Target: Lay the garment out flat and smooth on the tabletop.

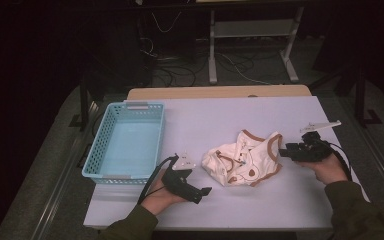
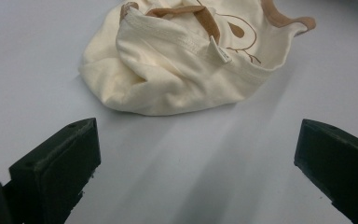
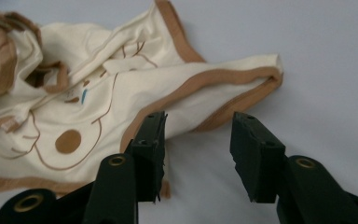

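Pale table (image 1: 290,200) is carrying a blue basket (image 1: 127,142) at left; left gripper (image 1: 200,192) is resting wide open, cream garment (image 1: 242,157) is lying crumpled mid-table, right gripper (image 1: 284,151) is hovering half-open at its brown-trimmed edge, gripping nothing.

Dim lab: white table (image 1: 290,200), floor cables (image 1: 180,75), metal stand (image 1: 252,35) behind.

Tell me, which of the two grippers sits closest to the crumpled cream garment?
The right gripper: its jaws reach the garment's brown-trimmed edge, while the left gripper rests apart from it.
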Available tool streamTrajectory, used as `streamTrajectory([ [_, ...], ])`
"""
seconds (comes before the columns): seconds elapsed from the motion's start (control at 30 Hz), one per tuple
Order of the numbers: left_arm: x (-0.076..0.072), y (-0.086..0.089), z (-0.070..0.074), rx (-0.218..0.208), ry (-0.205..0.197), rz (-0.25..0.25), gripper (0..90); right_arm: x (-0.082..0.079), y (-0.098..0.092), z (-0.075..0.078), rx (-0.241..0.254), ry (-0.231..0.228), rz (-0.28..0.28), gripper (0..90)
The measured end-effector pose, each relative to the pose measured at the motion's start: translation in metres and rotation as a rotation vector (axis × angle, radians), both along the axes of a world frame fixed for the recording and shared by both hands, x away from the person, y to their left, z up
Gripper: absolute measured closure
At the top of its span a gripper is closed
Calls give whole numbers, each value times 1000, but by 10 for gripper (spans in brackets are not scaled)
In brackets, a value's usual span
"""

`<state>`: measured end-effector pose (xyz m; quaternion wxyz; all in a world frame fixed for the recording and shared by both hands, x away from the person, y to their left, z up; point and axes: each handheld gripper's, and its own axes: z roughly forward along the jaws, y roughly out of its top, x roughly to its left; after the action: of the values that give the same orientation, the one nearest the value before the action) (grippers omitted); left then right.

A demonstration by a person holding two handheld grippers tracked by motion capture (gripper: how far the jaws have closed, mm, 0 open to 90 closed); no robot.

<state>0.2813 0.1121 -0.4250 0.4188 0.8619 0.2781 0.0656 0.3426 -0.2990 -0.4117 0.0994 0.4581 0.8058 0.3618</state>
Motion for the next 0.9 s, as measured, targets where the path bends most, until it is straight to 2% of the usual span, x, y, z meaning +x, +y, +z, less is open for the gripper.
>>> streamTrajectory([
  [0.1, 0, 1, 1, 11, -3, -10, 0, -8, -1, -4, -3, 19, 11, 584],
  [0.2, 0, 1, 1, 12, -1, -10, 0, -14, -3, -6, 15, 32, 22, 598],
  [0.23, 1, 2, 1, 26, -6, -21, 0, -16, -3, -6, 14, 31, 23, 599],
  [0.4, 0, 0, 1, 18, -5, -16, 0, -25, -3, -12, 26, 55, 40, 610],
  [0.73, 0, -1, 0, 22, -3, -18, 0, -18, 3, -19, 36, 80, 52, 644],
  [0.9, 0, -1, 0, 22, -3, -19, 0, -15, 9, -24, 27, 107, 83, 671],
])
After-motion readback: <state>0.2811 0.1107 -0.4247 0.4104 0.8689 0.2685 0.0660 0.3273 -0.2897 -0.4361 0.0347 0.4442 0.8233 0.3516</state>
